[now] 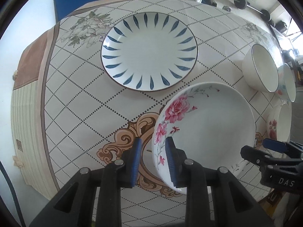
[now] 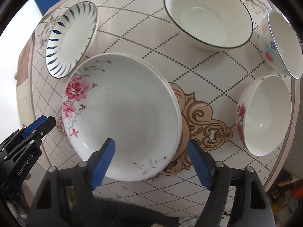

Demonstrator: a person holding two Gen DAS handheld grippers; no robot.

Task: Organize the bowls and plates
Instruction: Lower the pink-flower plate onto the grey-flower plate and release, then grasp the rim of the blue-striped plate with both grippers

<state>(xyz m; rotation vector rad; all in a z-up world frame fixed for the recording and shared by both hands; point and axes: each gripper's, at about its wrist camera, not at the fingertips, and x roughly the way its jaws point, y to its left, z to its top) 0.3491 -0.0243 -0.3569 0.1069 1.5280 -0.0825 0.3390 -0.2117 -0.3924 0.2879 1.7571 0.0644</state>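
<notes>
stage: plates partly stacked | pink-flower plates (image 2: 123, 113) paired, frame centre | my right gripper (image 2: 151, 162) spread wide, empty | my left gripper (image 1: 153, 160) parted astride that rim, not pinching | left: blue-leaf plate (image 1: 149, 51) upper left, three bowls (image 2: 208, 15) right

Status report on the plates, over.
Left hand-held gripper ajar, empty. Right hand-held gripper wide open. Floral plate stacked on another plate. Nothing blocking.
</notes>
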